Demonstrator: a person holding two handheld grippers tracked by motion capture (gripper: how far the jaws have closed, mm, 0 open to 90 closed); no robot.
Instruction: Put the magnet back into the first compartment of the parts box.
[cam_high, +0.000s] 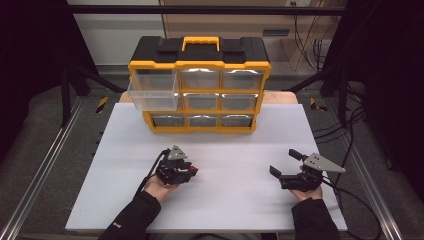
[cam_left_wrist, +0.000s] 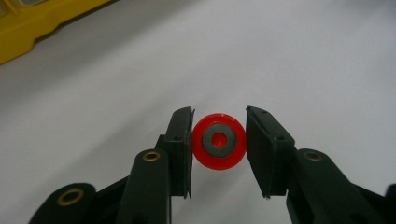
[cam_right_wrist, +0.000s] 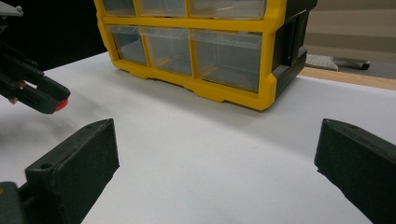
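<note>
Left gripper: jaws clamped on red wheel | right gripper: jaws wide apart, nothing between | yellow drawer cabinet: top-left drawer pulled out | white table

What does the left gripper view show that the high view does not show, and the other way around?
Left gripper view: the red wheel has a grey ring and a small hole in its face, and the left gripper clamps it from both sides.
High view: the yellow organiser with its top-left drawer pulled out, and the right gripper open.
Both: the white board and the organiser's yellow base.
</note>
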